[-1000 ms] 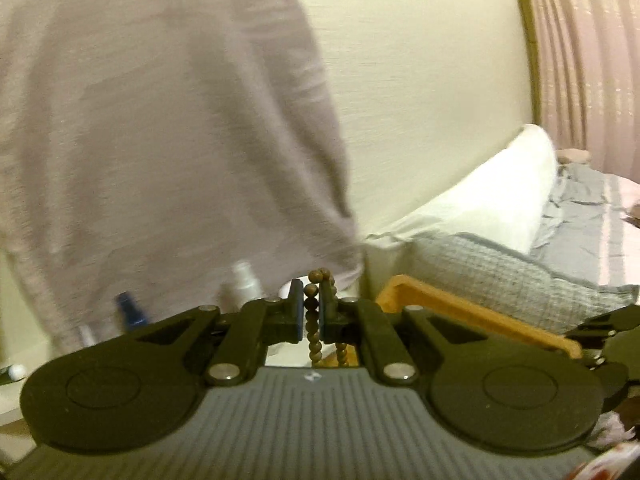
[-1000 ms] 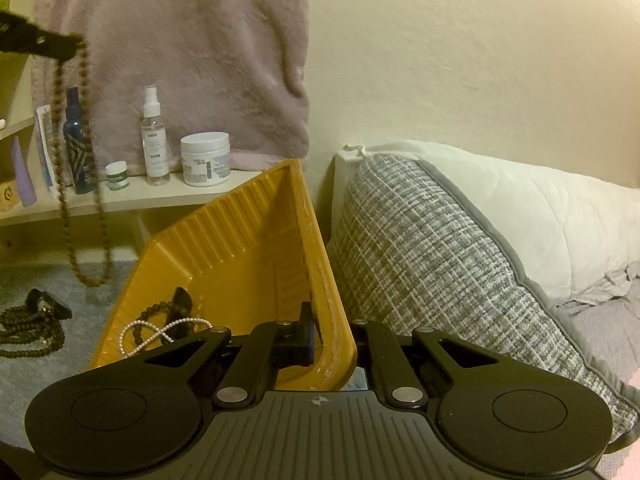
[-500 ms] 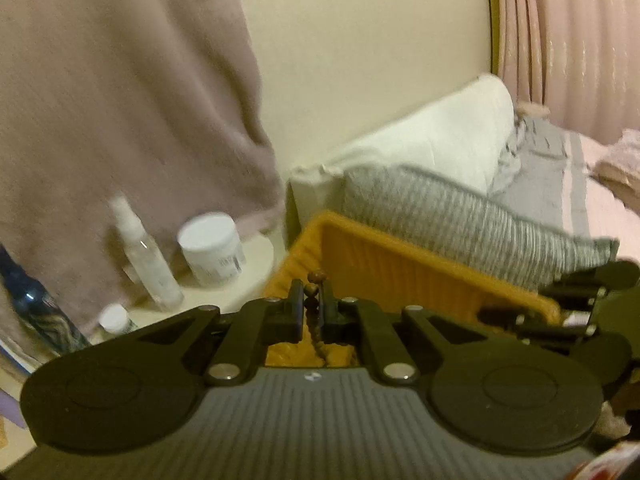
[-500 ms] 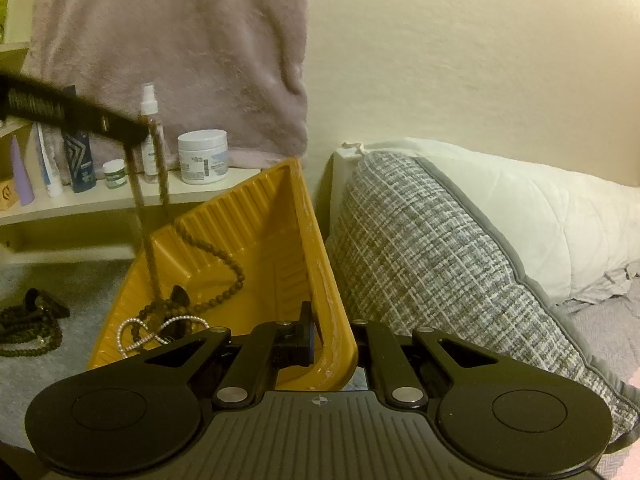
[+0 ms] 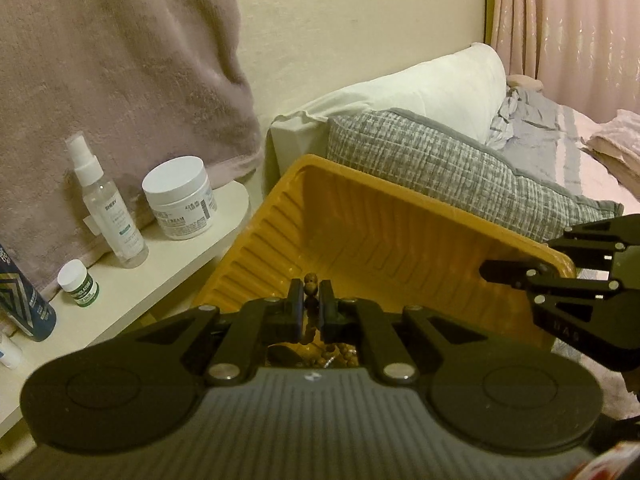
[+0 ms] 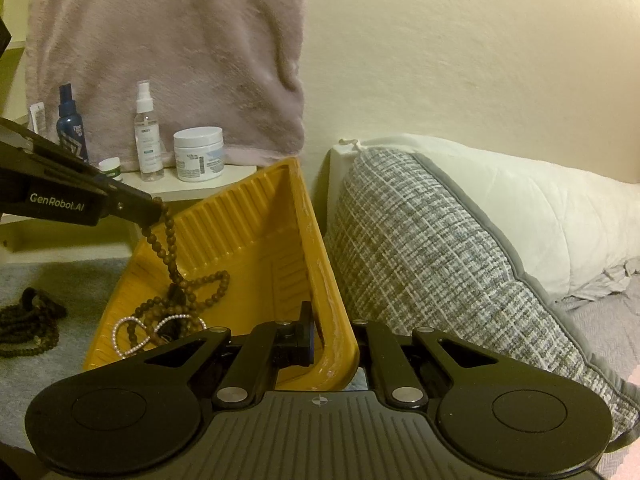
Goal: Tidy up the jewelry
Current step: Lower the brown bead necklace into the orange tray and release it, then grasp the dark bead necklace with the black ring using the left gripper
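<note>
A yellow ribbed tray (image 5: pixel 256 248) (image 6: pixel 248 216) stands tilted beside the bed. My right gripper (image 6: pixel 332 332) (image 5: pixel 528 254) is shut on its near rim. Over the tray's left side, my left gripper (image 5: pixel 311 292) (image 6: pixel 154 210) pinches a brown bead necklace (image 5: pixel 310 280) (image 6: pixel 172 240) by its top beads, and its jaws are opening slightly. The strand hangs down, and its lower loops rest on the tray floor. A pearl bracelet (image 6: pixel 132 328) and other dark beads lie there too.
More dark bead strands (image 6: pixel 28 320) lie on the grey carpet left of the tray. A low white shelf (image 5: pixel 180 256) carries a spray bottle (image 5: pixel 106 208), a cream jar (image 5: pixel 178 198) and small containers. A grey woven pillow (image 6: pixel 420 264) presses against the tray's right side.
My left gripper has come down and to the right over the tray, and the hanging necklace now piles onto the tray floor. The right gripper has not moved.
</note>
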Available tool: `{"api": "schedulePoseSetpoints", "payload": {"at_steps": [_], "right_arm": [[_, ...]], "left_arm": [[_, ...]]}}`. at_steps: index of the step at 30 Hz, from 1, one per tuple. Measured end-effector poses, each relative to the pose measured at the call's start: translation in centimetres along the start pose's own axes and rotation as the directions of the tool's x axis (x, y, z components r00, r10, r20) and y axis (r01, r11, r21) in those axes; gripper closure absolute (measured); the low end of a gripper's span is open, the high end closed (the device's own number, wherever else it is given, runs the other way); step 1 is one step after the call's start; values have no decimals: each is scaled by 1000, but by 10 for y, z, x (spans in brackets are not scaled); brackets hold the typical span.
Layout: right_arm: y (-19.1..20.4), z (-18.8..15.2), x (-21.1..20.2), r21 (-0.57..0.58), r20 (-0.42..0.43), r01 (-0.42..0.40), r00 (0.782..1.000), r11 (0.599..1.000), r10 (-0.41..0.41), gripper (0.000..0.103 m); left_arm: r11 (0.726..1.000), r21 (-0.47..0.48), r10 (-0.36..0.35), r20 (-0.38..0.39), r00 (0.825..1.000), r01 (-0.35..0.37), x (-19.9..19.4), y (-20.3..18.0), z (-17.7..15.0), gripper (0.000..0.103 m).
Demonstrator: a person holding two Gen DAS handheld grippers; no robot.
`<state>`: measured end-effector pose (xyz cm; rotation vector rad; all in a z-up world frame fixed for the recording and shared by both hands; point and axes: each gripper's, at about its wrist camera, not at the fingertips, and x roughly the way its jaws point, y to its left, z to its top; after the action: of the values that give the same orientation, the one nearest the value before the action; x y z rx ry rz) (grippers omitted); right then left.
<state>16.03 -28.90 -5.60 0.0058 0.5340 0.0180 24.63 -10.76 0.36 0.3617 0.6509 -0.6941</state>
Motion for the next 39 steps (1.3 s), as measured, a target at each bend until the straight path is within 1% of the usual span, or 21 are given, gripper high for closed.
{"api": "schedulePoseSetpoints", "payload": {"at_steps": [6,7,8,10,15,20,23,25,29,33,36,39], "right_arm": [[0,0,0,1,0,0,1000,1000,0,97],[0,0,0,0,1,0,1000,1000,0,97],[-1,0,0,0,2,-1,1000,1000,1,97],[-1,-1,-1,1,3,-1,1000,1000,1,97],[-1,-1,-1,2,3,-2,1000,1000,2,97],[1,-2,-2,2,4,-2,1000,1000,2,97],[1,-1,-1,1,4,-1,1000,1000,1,97],[1,-1,-1,-2,5,0,1000,1000,0,97],[1,-1,-1,-2,5,-1,1000,1000,1,97],[1,-1,-1,-2,5,0,1000,1000,0,97],[2,0,-1,-5,5,0,1000,1000,0,97],[2,0,-1,-5,5,2,1000,1000,-2,97]], "left_arm": [[999,-17,30,19,999,-29,-9,8,-3,84],[999,-24,39,25,999,-38,-12,10,-4,78],[998,-31,46,31,998,-45,-16,13,-5,74],[997,-40,62,37,997,-61,-22,17,-9,74],[989,-59,140,39,989,-138,-42,31,-26,74],[965,-102,243,23,970,-240,-64,49,-54,74],[944,-149,298,0,955,-295,-78,60,-76,73],[930,-182,322,-16,947,-320,-85,67,-89,73],[902,-224,366,-56,929,-369,-98,78,-115,73],[876,-244,406,-92,909,-416,-107,86,-137,73],[866,-247,420,-117,900,-436,-111,88,-151,73],[866,-235,421,-138,897,-442,-111,88,-162,73]]}}
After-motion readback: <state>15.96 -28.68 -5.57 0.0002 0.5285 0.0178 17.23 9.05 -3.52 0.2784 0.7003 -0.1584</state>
